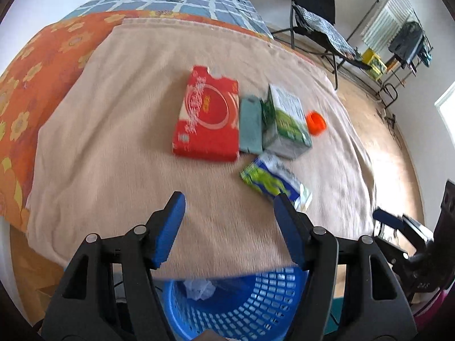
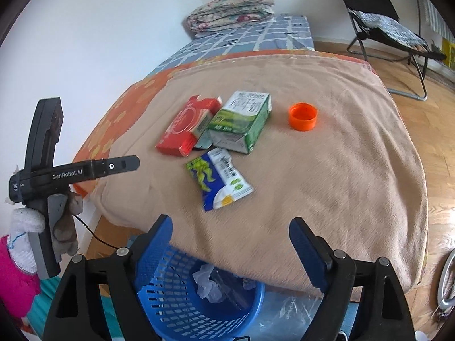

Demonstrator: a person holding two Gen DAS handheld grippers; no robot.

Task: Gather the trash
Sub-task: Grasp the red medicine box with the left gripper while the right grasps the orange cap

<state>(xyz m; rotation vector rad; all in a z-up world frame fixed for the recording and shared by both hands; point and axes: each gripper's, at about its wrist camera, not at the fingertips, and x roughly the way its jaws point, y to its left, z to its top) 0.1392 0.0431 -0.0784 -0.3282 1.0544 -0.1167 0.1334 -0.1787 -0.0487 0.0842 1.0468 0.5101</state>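
On the beige blanket lie a red box, a green-and-white carton, an orange cap and a blue-green wrapper. A grey-green packet lies between box and carton. My left gripper is open and empty above the bed's near edge. My right gripper is also open and empty. Below both stands a blue basket holding crumpled white paper.
The left handheld device, held by a gloved hand, shows at the left of the right wrist view. A black folding chair stands on the wooden floor beyond the bed. A folded quilt lies at the bed's head.
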